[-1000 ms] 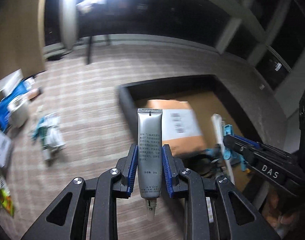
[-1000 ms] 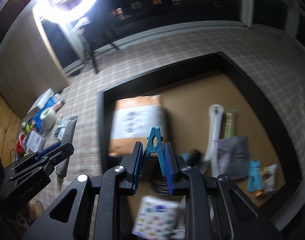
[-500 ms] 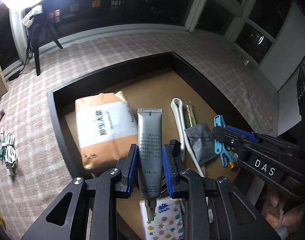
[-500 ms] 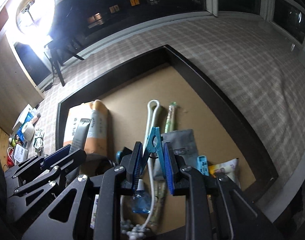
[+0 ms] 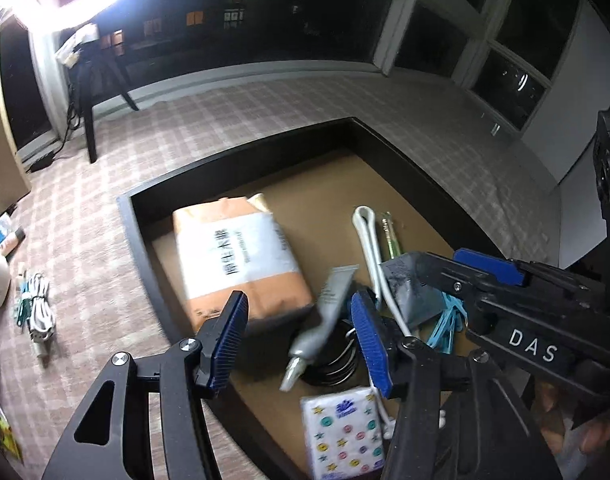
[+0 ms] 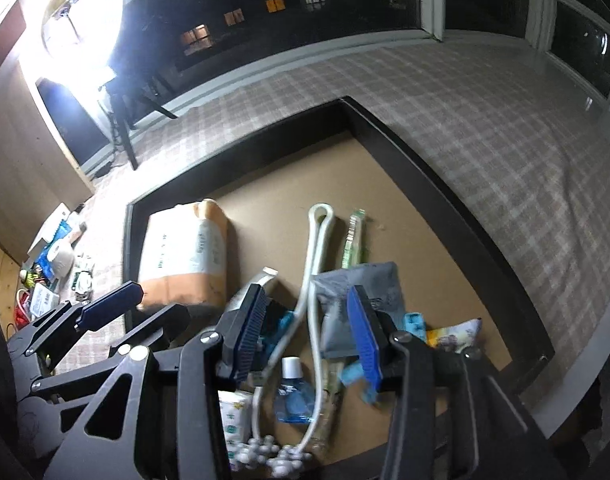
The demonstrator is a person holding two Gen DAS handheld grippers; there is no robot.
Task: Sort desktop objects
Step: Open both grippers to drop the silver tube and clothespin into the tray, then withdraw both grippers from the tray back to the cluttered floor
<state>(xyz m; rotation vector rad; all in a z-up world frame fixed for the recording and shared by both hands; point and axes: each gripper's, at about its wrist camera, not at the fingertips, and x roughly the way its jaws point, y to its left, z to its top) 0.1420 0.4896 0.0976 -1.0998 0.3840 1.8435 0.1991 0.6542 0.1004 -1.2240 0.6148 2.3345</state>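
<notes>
Both grippers hang over a dark-rimmed tray (image 5: 137, 240) with a brown floor. My left gripper (image 5: 299, 316) has its jaws opening. A silver tube (image 5: 325, 316) tilts loose between them, blurred and touching neither pad, cap end down over a black coil (image 5: 337, 364). My right gripper (image 6: 307, 324) is also opening. A teal clip (image 6: 357, 376) shows as a blur below its right finger, free of the pads. The left wrist view shows the right gripper (image 5: 485, 276) with the clip (image 5: 445, 328) beneath it. The left gripper (image 6: 121, 312) appears at the left of the right wrist view.
The tray holds an orange-and-white pack (image 5: 237, 256), a white cord (image 6: 313, 264), a grey pouch (image 6: 357, 280), a green stick (image 6: 355, 240), a small blue bottle (image 6: 293, 388) and a patterned tissue pack (image 5: 341, 428). A white cable bundle (image 5: 37, 316) and other clutter lie on the checked cloth left of the tray.
Both grippers opened. The silver tube left the left pads and tipped over to the right. The teal clip dropped out of the right pads. Both hands shifted further over the tray.
</notes>
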